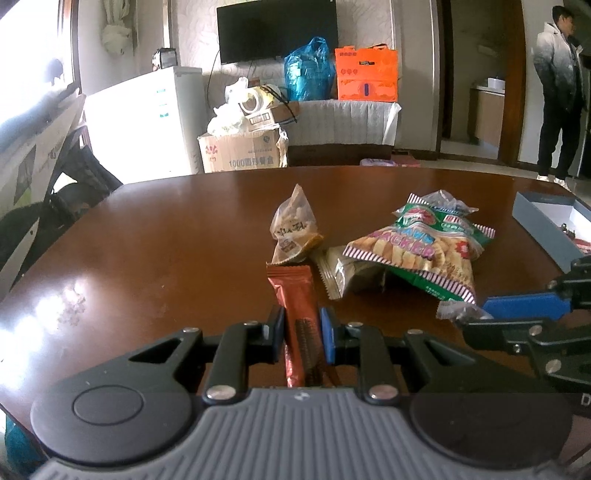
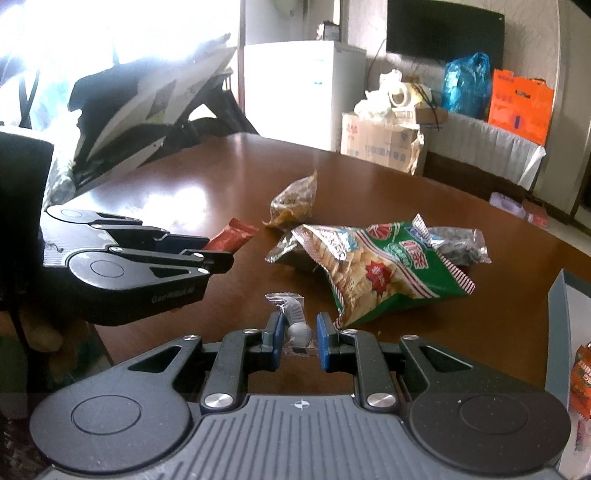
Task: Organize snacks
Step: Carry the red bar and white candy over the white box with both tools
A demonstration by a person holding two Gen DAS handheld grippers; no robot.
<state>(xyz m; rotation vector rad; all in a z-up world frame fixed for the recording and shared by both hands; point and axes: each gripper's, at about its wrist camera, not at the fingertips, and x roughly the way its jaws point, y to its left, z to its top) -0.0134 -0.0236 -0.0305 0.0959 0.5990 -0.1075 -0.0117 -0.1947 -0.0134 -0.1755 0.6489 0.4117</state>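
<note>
I'm working in a home living room: beyond the brown table (image 1: 166, 229) stand a wall television (image 1: 277, 29) and a white fridge (image 1: 147, 122).

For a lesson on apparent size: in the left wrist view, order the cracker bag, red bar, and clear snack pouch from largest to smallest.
1. cracker bag
2. red bar, though nearness to the camera enlarges it
3. clear snack pouch

A man in a white-and-black jacket (image 1: 559, 55) stands by a doorway; a wall-mounted television (image 1: 277, 29), white fridge (image 1: 147, 122) and cardboard box (image 1: 242, 151) behind
</note>
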